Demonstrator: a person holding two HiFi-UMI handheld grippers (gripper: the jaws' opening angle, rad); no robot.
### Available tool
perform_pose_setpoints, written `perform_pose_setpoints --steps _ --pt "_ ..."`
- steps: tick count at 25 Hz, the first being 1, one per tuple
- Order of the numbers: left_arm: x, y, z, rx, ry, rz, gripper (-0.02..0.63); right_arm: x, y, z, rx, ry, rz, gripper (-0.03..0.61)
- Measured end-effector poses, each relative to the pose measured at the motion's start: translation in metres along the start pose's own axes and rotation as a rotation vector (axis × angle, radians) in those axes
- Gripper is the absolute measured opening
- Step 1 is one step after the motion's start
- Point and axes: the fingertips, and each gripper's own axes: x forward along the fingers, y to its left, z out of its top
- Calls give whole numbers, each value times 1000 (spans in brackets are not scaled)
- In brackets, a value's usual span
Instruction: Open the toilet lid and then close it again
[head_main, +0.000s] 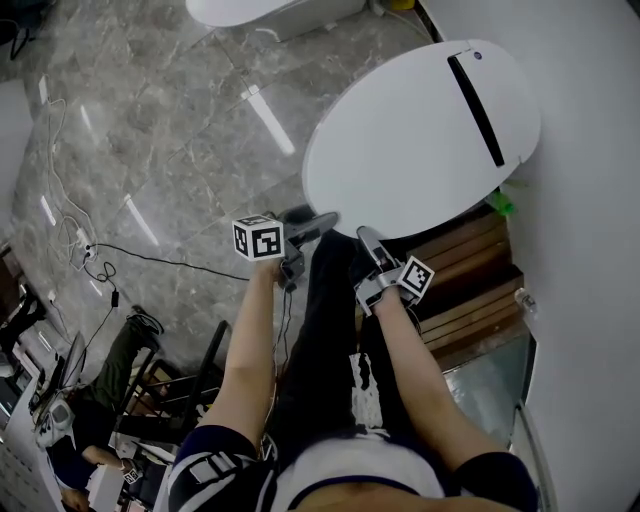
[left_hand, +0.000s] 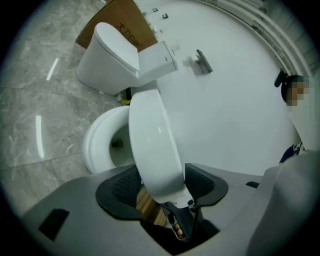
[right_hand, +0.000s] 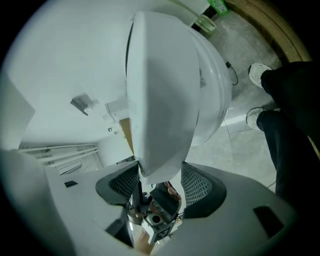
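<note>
Raised white oval toilet lid (head_main: 420, 140): right hand-held gripper (right_hand: 160, 185) clamps its rim, left hand-held gripper (left_hand: 160, 185) open around it, white ceramic bowl (left_hand: 97, 150) mostly hidden.

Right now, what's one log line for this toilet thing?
toilet lid: partly raised | left gripper: open, rim between jaws | right gripper: shut on rim
</note>
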Motion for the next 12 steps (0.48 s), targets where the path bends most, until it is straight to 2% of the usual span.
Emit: perform_pose_setpoints --steps 6,12 --pt "-9 -29 7 -1 -64 27 267 -11 27 -15 -111 121 25 259" --pt "-14 -55 14 14 -61 56 265 -20 48 -21 -179 220 27 259"
